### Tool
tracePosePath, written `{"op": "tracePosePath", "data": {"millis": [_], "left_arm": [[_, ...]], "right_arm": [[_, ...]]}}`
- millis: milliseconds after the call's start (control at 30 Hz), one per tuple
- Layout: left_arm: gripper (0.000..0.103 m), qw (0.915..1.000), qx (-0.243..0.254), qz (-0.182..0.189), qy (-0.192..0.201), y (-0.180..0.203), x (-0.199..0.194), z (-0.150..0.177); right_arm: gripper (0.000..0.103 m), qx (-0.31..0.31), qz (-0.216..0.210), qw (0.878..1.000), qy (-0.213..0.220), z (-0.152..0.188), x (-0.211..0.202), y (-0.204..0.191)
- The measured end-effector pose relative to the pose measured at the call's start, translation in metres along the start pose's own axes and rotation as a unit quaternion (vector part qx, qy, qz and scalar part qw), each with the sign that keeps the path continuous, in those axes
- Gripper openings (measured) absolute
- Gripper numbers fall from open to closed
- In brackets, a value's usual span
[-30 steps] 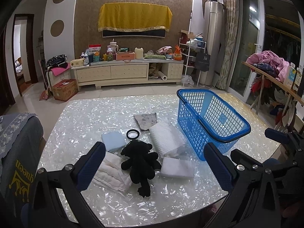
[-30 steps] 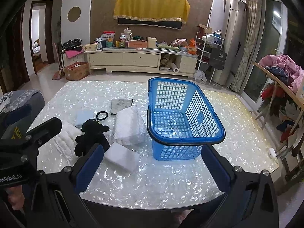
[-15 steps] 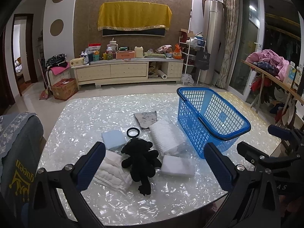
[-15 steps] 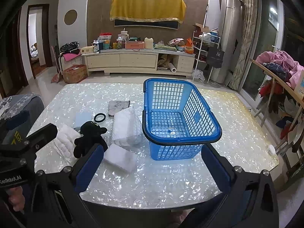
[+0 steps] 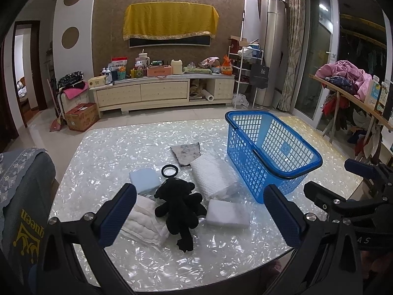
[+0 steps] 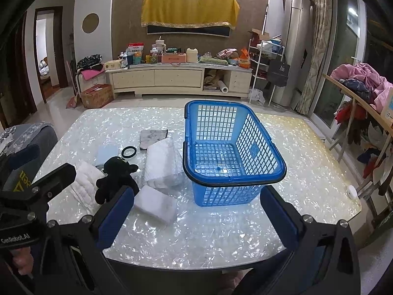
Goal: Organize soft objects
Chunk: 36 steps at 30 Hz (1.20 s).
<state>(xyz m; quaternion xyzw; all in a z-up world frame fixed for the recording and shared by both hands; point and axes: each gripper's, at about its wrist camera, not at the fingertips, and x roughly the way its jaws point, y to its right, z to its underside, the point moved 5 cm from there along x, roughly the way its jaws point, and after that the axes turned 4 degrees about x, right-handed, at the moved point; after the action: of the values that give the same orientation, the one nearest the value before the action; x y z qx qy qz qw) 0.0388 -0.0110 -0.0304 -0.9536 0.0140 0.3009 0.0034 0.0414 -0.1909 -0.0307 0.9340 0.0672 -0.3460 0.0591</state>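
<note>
Left gripper (image 5: pixel 199 217) and right gripper (image 6: pixel 196 211) both wide, empty; blue basket (image 6: pixel 233 147) beside black plush toy (image 5: pixel 179 202)

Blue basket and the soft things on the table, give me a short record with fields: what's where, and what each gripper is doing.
container: blue basket, upright on the table, empty
black plush toy: lying left of the basket
white foam block: beside the toy, near the basket
bubble-wrap bundle: just left of the basket
folded white cloth: left of the toy
light blue pad: behind the cloth
black ring: flat behind the toy
grey cloth: farthest back
left gripper: open, holding nothing
right gripper: open, holding nothing
</note>
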Motion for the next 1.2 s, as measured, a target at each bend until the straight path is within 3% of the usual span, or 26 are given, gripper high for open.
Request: {"op": "tracePosePath", "data": {"millis": [300,667,933,1200], "left_arm": [[0.103,0.9998,0.019,0.002,0.000,0.003,0.003,-0.009],[0.103,0.9997,-0.022,0.009,-0.009,-0.033,0.010,-0.042],[0.103,0.9978,-0.028,-0.003,-0.060,-0.082,0.018,-0.043],[0.103,0.9921,-0.019,-0.016,-0.123,-0.127,0.044,-0.012]], "right_arm": [[0.103,0.000,0.001,1.000,-0.004,-0.003,-0.001,0.003],[0.103,-0.042,-0.023,0.999,0.009,-0.041,0.003,-0.019],[0.103,-0.078,-0.080,0.994,-0.008,-0.054,0.033,-0.065],[0.103,-0.098,-0.136,0.983,-0.077,-0.041,0.076,-0.108]]}}
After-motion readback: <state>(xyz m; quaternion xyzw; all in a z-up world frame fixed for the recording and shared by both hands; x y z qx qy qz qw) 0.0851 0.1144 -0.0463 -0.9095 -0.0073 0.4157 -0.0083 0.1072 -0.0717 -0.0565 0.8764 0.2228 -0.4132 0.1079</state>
